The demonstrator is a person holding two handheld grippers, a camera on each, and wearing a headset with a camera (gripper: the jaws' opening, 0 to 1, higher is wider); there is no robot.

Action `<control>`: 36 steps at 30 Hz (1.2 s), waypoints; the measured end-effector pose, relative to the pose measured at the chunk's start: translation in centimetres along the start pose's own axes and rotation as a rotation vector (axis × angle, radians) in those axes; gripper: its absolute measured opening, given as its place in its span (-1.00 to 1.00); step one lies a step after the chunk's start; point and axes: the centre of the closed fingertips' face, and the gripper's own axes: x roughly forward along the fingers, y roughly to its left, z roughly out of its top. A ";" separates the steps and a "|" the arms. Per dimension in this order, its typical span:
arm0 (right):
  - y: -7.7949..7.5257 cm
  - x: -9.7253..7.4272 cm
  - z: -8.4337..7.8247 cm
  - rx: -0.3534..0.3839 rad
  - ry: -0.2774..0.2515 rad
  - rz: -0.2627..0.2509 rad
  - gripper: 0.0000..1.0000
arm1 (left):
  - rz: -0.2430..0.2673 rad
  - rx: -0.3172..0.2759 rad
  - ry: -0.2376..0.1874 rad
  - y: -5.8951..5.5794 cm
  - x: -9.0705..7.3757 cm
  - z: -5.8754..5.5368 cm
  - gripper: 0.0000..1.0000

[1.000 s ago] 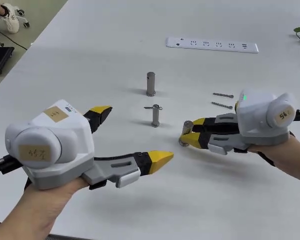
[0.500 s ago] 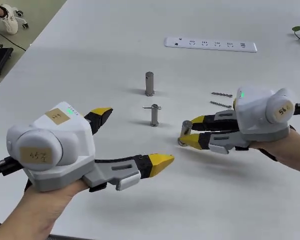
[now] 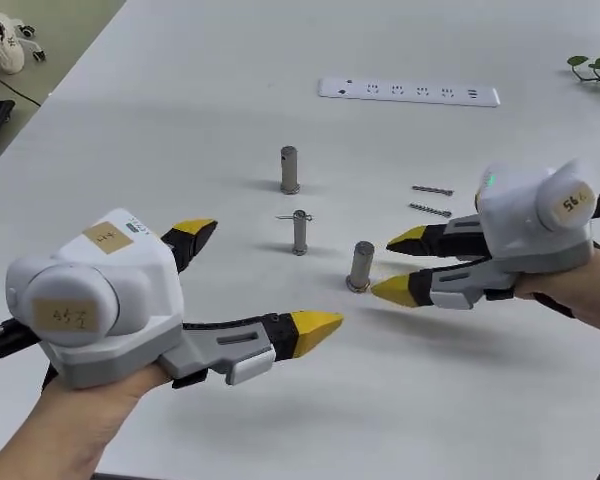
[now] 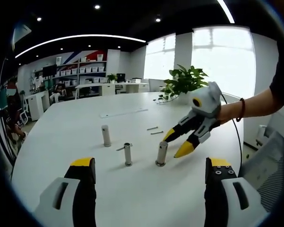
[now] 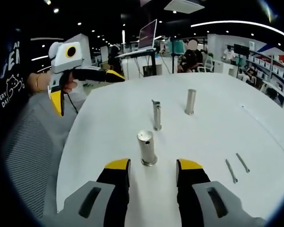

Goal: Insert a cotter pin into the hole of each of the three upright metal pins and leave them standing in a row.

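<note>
Right gripper [image 3: 398, 264], jaws apart, hovers just beside the nearest metal pin [image 3: 360, 266], apparently leaving it standing alone in the row, while left gripper [image 3: 260, 277] hovers with jaws spread, empty.

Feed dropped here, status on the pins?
Left gripper and right gripper open, empty. Middle pin has a cotter pin; far pin and near pin bare, all upright. Two loose cotter pins beside right gripper.

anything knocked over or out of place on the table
Nothing is tipped or damaged. The far pin, middle pin and nearest pin all stand upright, but in the head view the nearest sits right of the line through the other two, so the row bends.
</note>
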 end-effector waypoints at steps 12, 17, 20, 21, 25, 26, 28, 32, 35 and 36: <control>-2.7 -1.5 0.3 0.065 0.006 -0.094 -0.35 | 0.005 -0.001 0.001 0.0 0.0 -0.1 0.90; -4.5 -2.1 0.4 0.085 0.028 -0.151 -0.39 | 0.006 -0.005 0.000 0.1 -0.1 -0.2 0.89; -5.3 -2.3 0.6 0.090 0.040 -0.167 -0.41 | 0.006 -0.005 0.000 0.1 0.0 -0.2 0.88; -5.9 -2.4 0.5 0.083 0.057 -0.184 -0.43 | 0.006 -0.006 -0.001 0.2 0.0 -0.2 0.88; -8.0 -2.4 0.2 0.074 0.101 -0.205 -0.48 | 0.003 -0.010 -0.001 0.2 0.1 -0.2 0.87; -8.6 -2.4 0.2 0.070 0.111 -0.208 -0.48 | 0.001 -0.011 -0.001 0.1 0.1 -0.2 0.87; -9.0 -2.4 -0.1 0.065 0.132 -0.214 -0.49 | -0.003 -0.011 -0.003 0.1 0.1 -0.2 0.86; -9.7 -2.3 -0.6 0.077 0.160 -0.222 -0.53 | -0.003 -0.015 -0.002 0.1 0.1 -0.3 0.86; -10.8 -2.0 -1.0 0.088 0.181 -0.229 -0.55 | -0.001 -0.016 -0.002 0.2 0.1 -0.4 0.85; -11.1 -1.9 -1.3 0.092 0.193 -0.231 -0.55 | 0.000 -0.018 -0.003 0.3 0.2 -0.4 0.85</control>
